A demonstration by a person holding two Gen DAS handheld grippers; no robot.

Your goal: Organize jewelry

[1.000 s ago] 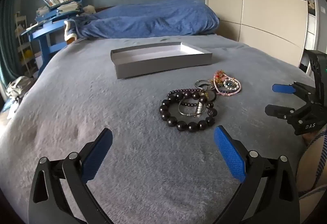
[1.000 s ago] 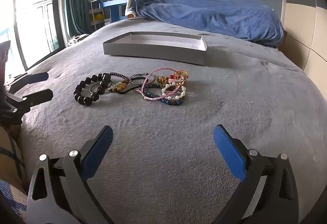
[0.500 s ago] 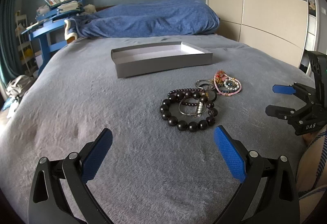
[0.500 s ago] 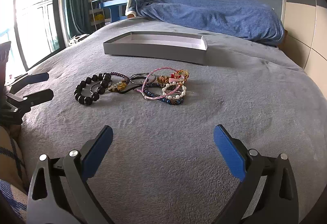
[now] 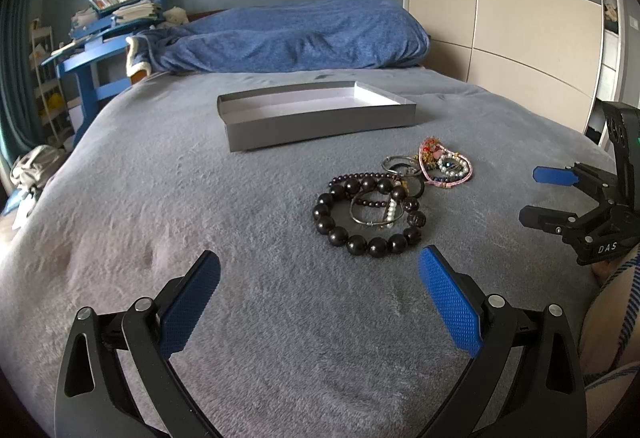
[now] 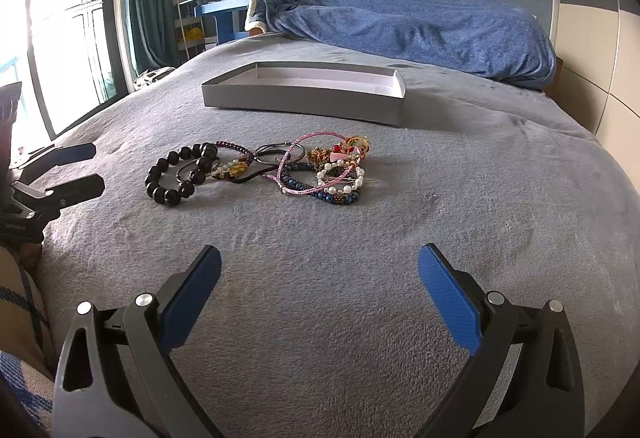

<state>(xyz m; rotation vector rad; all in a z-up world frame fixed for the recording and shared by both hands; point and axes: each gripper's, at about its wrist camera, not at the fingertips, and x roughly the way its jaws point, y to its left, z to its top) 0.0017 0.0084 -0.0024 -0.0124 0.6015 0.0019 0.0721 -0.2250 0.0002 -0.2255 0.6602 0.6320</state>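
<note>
A pile of jewelry lies on the grey bed cover. A large black bead bracelet (image 5: 366,216) sits at its near-left end, also in the right wrist view (image 6: 176,174). Pink, pearl and blue bracelets (image 5: 446,166) lie at the other end, seen in the right wrist view too (image 6: 332,174). An empty shallow grey box (image 5: 316,120) (image 6: 304,94) stands beyond the pile. My left gripper (image 5: 320,298) is open and empty, short of the black bracelet. My right gripper (image 6: 320,294) is open and empty, short of the pile; it shows in the left wrist view (image 5: 552,194).
A blue blanket (image 5: 280,38) lies heaped at the bed's far end. A blue desk with books (image 5: 108,34) stands far left. Wardrobe doors (image 5: 500,18) line the right side. A window and curtain (image 6: 80,18) are on the left in the right wrist view.
Both grippers have barely moved; the views shifted very slightly. The jewelry and box lie as before.
</note>
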